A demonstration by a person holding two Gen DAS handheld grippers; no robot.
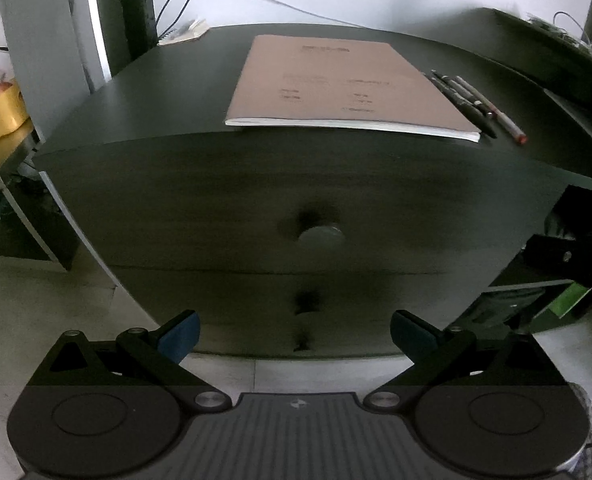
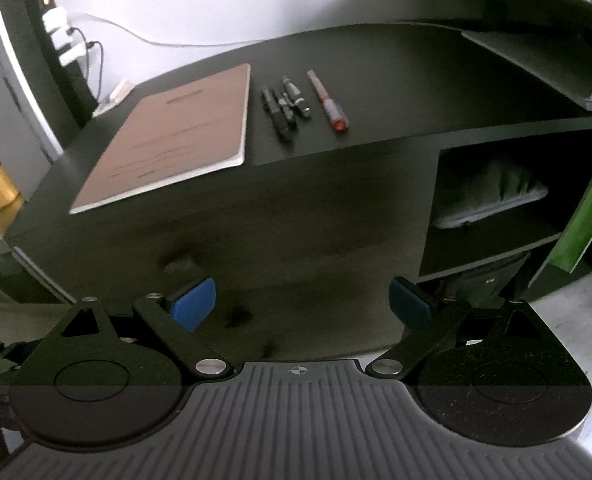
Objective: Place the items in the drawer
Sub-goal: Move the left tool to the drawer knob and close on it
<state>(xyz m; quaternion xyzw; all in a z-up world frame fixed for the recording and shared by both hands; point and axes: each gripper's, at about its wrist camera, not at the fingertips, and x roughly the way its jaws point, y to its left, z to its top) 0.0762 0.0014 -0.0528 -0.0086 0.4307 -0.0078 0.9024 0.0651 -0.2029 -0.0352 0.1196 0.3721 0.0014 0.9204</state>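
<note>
Drawer shut – knob (image 1: 320, 235) at frame centre should be squared up to by the left gripper (image 1: 294, 334), jaws wide, empty.

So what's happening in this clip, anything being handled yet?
Nothing is held yet. Both the left gripper and the right gripper are open and empty in front of a dark cabinet. The top drawer looks closed. The brown booklet and the pens lie on the cabinet top.

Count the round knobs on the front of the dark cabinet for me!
3, stacked in a column: the top knob on the upper drawer, a middle knob below it, and the lowest knob near the floor. More may be hidden.
</note>
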